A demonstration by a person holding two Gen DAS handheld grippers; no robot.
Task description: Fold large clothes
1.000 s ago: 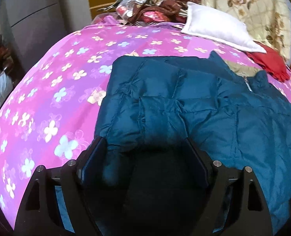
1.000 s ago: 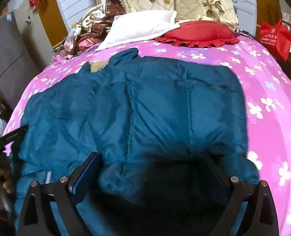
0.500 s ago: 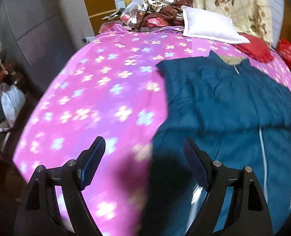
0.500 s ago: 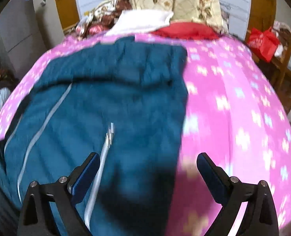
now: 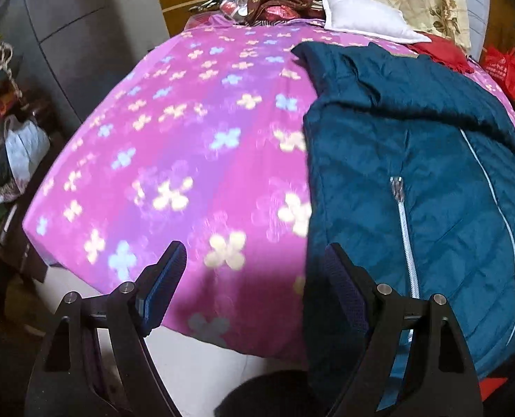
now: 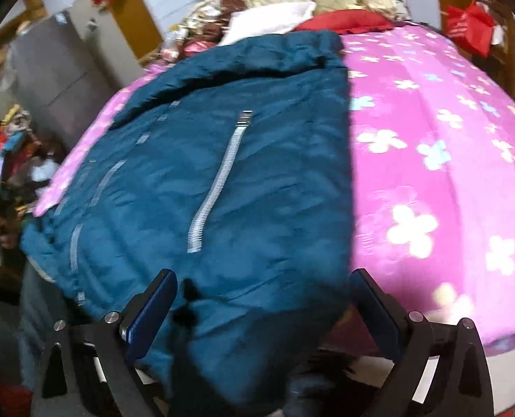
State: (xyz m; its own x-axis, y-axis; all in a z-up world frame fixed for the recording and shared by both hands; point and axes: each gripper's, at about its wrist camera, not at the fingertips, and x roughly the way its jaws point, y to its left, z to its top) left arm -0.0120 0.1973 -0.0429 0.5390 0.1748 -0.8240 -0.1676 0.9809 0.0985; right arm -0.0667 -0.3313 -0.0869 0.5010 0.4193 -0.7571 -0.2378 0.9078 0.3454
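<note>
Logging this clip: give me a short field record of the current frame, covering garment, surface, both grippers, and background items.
garment: teal quilted jacket, lying front up with silver zippers showing, hem hanging over the bed's near edge
surface: pink flowered bedsheet
left gripper: jaws open, nothing held, over the sheet beside the jacket's edge
right gripper: jaws open, jacket hem lies between them, no grip
background: white pillow and red cushion at the head of the bed
</note>
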